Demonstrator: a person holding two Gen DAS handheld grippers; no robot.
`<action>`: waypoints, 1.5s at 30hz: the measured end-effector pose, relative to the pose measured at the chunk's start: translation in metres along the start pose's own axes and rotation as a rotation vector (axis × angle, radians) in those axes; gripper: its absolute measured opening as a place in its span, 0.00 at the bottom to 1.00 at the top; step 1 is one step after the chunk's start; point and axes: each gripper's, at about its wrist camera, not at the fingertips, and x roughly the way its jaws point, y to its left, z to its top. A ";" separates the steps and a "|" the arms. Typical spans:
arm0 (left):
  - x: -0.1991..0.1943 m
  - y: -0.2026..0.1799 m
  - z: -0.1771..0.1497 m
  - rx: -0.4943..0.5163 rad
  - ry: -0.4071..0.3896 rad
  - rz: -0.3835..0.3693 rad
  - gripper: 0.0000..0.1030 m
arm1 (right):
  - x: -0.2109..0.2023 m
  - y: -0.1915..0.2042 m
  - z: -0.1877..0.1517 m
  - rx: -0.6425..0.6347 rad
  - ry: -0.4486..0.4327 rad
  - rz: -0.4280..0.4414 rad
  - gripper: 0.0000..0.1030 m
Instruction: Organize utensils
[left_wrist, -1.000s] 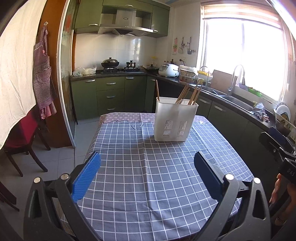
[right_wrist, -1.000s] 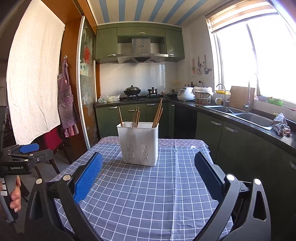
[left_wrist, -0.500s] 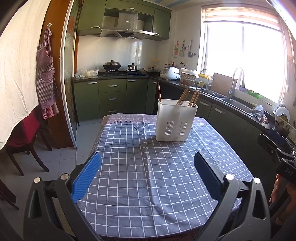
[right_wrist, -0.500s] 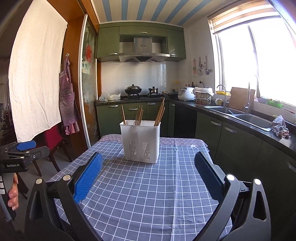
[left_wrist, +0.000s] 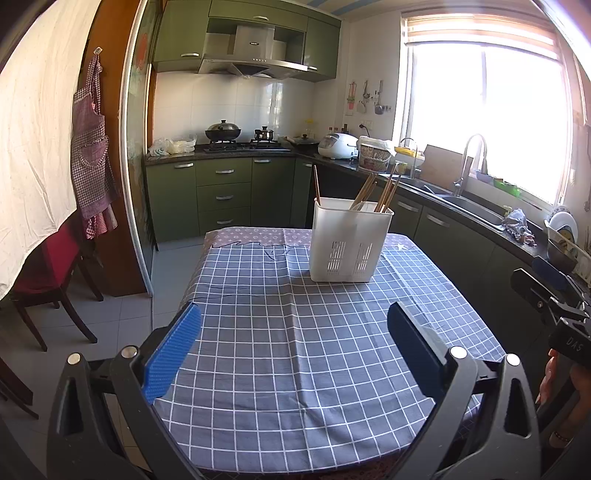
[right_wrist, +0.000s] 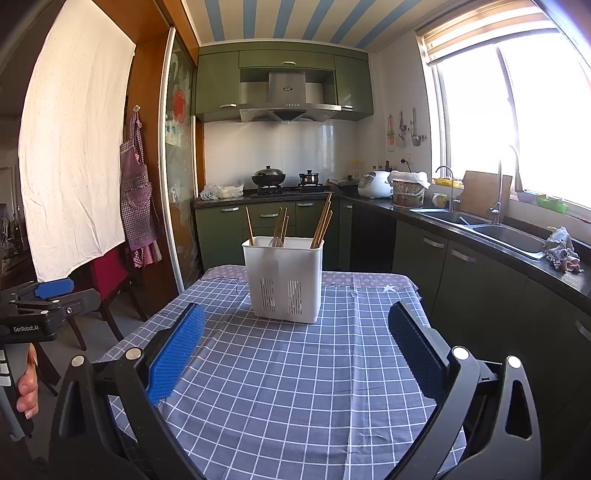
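Green kitchen cabinets (left_wrist: 225, 192) along back wall and right-hand counter, range hood (right_wrist: 290, 99) over hob, sink (right_wrist: 506, 236) under bright window. Purple checked apron (left_wrist: 92, 147) hanging left, red-seated chair (left_wrist: 48, 273) below it.

Table in blue-grey check tablecloth (left_wrist: 314, 350) fills the near field, bare apart from one item. White utensil holder (left_wrist: 349, 240) standing upright toward far end of cloth, slotted vents low on front face. Wooden chopsticks (left_wrist: 386, 192) leaning inside, tips up; one lone stick (left_wrist: 316, 184) at holder's left corner. From right wrist view, a pale spoon-like piece (right_wrist: 275, 242) among them, type unclear.

Left gripper (left_wrist: 295, 332) level over near table edge, jaws spread wide, nothing between blue pads. Right gripper (right_wrist: 295, 332) same: jaws wide apart, empty, well short of holder.

Fingers (right_wrist: 27, 387) of person visible on left gripper's handle at frame edge.
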 end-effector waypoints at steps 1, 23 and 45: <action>0.000 0.000 0.000 -0.001 0.000 -0.001 0.93 | 0.000 0.000 0.000 0.001 0.000 0.001 0.95; 0.005 -0.002 -0.001 0.005 0.023 -0.002 0.93 | 0.005 0.003 -0.006 0.002 0.015 0.008 0.95; 0.008 0.001 -0.004 -0.011 0.040 -0.003 0.93 | 0.009 0.003 -0.008 0.003 0.023 0.012 0.95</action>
